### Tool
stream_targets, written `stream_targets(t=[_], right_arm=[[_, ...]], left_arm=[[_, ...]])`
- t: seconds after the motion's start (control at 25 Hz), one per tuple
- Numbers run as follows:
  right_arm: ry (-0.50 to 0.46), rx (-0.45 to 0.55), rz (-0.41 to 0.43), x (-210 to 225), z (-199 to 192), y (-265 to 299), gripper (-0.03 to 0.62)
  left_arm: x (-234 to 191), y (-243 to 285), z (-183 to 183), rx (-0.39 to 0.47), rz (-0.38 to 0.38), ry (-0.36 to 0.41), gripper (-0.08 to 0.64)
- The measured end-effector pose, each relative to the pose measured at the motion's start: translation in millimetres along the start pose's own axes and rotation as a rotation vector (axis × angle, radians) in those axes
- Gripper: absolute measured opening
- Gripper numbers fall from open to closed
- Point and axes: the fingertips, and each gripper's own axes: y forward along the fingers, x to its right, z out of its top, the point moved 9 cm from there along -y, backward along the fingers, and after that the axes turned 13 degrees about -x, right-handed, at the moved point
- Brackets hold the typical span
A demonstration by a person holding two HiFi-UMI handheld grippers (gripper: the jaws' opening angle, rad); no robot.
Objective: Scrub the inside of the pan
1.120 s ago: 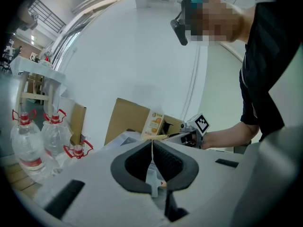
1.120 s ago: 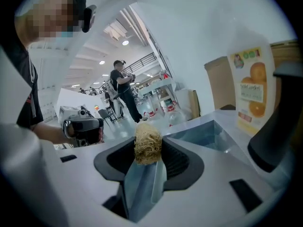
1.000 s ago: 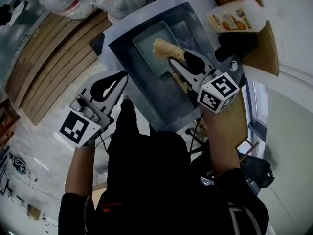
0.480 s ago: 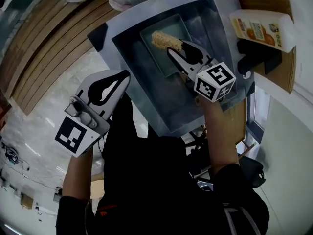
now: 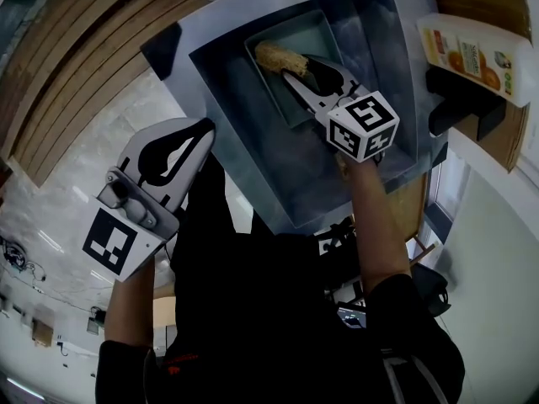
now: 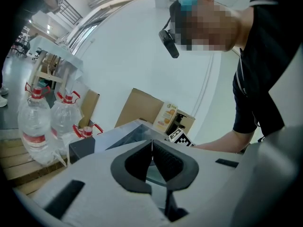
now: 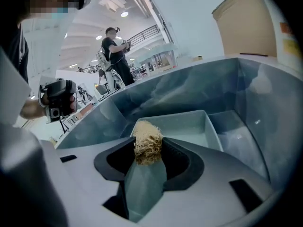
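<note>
Inside the grey sink [image 5: 253,154], the right gripper [image 5: 296,76] clamps a tan fibrous scrubber [image 5: 276,57] within the rectangular pan [image 5: 316,36], apparently mid-scrub and needing a pressed stroke across its floor next, while the left gripper [image 5: 205,127] hangs closed and empty beside the sink.

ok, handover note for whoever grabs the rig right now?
Right gripper: shut on the scrubber, which is down inside the pan near a corner.
Left gripper: shut, empty, held off to the side, clear of the sink.
The pan lies flat in the sink.
Done: scrubber gripped and in the pan; how much is scrubbed can't be told.
Left: work the scrubber across the pan's floor and walls.
</note>
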Motion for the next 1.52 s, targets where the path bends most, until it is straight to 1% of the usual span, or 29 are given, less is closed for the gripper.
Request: stream_targets(t=[0.2, 0.44, 0.64, 1.12, 1.32, 1.52], right_arm=[[0.001, -0.001, 0.006, 3, 1, 2, 0.173], [0.015, -0.004, -0.007, 7, 0, 0, 0.173], [0.037, -0.008, -0.049, 21, -2, -8, 0.173], [0.09, -0.035, -0.179, 59, -6, -36, 0.173], [0.093, -0.032, -0.186, 59, -6, -39, 0.173], [0.068, -0.015, -0.167, 42, 0, -42, 0.173]], left_arm=[[-1, 3, -4, -0.011, -0.003, -0.009, 0.025], [-1, 7, 2, -0.013, -0.001, -0.002, 0.025], [3, 14, 7, -0.024, -0.005, 0.009, 0.025], [15, 35, 22, -0.028, -0.022, 0.029, 0.025], [17, 34, 22, -0.025, -0.023, 0.03, 0.025], [18, 26, 21, -0.016, -0.026, 0.035, 0.025]])
